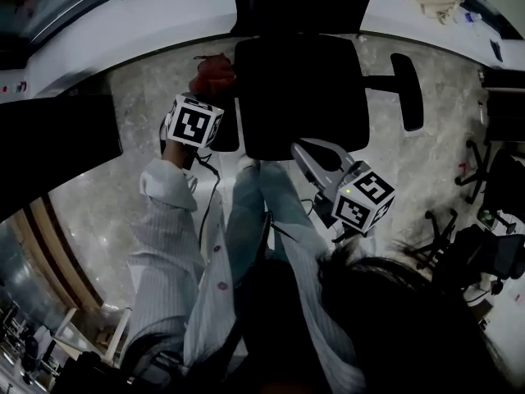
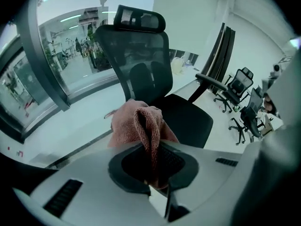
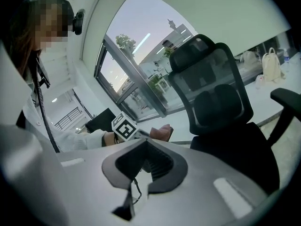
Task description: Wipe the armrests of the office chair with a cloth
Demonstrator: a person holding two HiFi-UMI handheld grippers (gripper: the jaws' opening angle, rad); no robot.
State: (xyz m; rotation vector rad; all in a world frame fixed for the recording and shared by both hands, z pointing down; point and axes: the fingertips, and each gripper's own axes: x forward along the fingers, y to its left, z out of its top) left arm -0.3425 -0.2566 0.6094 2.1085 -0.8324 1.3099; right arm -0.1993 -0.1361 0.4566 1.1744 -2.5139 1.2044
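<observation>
My right gripper (image 3: 146, 166) hangs lower right of centre in the head view, its jaws together with nothing between them. My left gripper (image 2: 153, 159) has its jaws clamped on the pink cloth (image 2: 141, 126), at the far end of the armrest (image 1: 227, 134) left of the black office chair's (image 1: 299, 97) seat. The other armrest (image 1: 408, 91) is at upper right, well apart from both grippers.
</observation>
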